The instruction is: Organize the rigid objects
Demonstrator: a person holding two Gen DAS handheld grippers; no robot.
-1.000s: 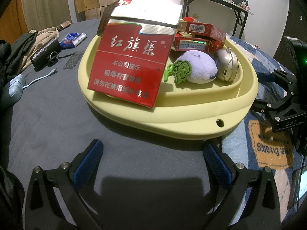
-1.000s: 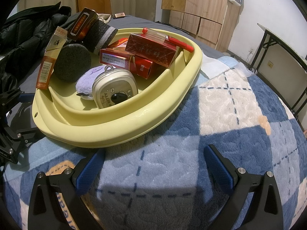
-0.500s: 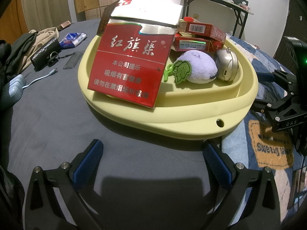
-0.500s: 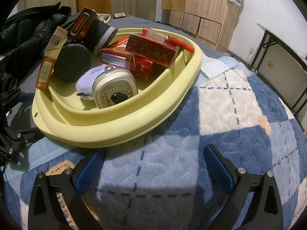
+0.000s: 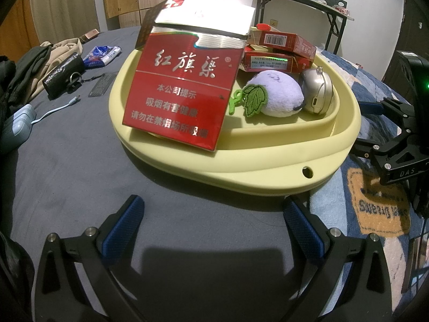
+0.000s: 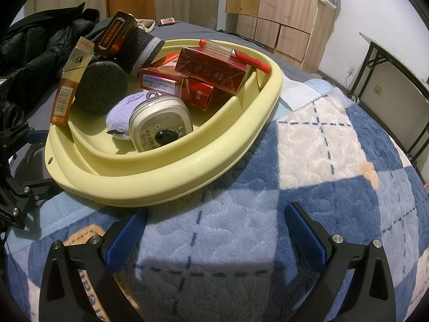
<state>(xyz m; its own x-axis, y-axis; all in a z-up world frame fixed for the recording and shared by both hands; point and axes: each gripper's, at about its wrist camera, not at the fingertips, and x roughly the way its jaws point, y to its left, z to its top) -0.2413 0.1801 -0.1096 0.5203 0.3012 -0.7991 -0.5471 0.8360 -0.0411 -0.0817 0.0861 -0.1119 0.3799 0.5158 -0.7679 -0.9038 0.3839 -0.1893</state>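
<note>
Our left hand-held gripper spread wide and empty, yellow basin just ahead of it, our right hand-held gripper likewise gaping, basin's red cigarette packs beyond it

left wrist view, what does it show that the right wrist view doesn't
Only the left wrist view shows the plush's green leaf, the charging cable and the comb on the grey sheet.

Only the right wrist view shows the dark round sponges, the red pen and the wooden drawers.

Both show the yellow basin, the lilac plush, the silver tin and red cigarette boxes.
</note>
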